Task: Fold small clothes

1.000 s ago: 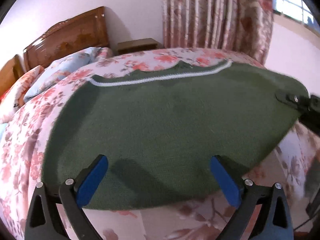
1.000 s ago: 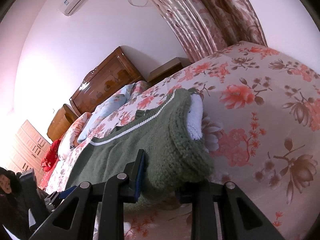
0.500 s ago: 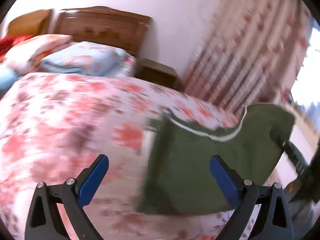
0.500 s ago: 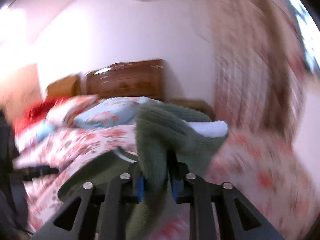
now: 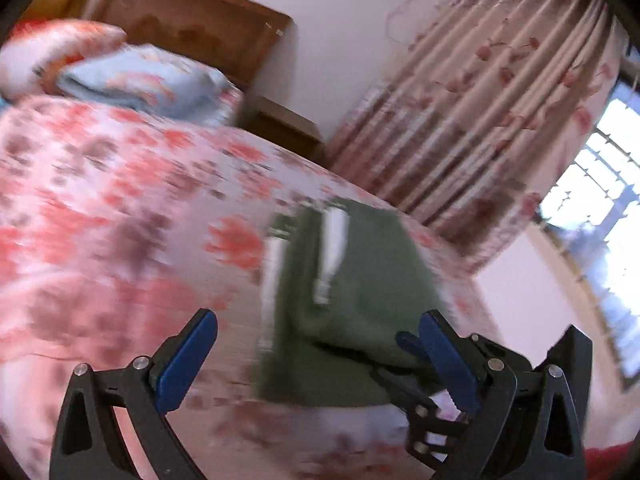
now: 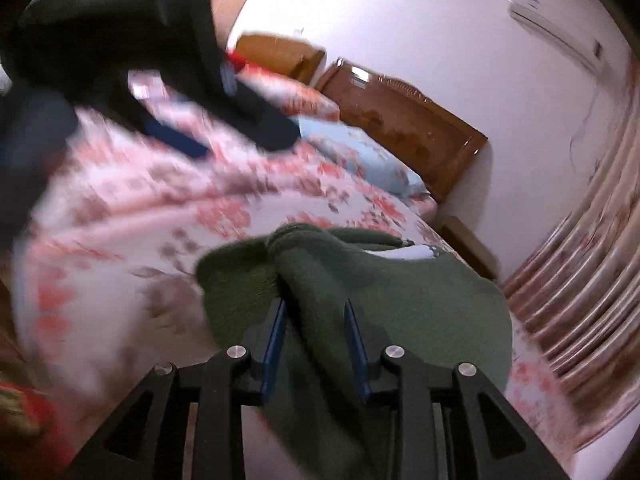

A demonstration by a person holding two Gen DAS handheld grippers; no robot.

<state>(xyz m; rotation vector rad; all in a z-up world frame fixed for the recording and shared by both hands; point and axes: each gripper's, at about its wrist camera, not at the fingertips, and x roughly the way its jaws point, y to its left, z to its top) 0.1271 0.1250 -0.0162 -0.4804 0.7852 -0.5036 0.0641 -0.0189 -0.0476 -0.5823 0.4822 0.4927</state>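
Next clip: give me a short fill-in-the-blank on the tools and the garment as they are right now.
1. The right tool is shut on the ____ knit garment.
2. The left tool has its fingers ____ and holds nothing.
3. The garment lies on a bedspread with a ____ print.
4. Beyond the blue pillow stands a ____ headboard.

Missing words: green; open; floral; wooden

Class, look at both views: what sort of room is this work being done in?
Most likely a bedroom: a bed with a floral cover, pillows against a wooden headboard, and curtains.
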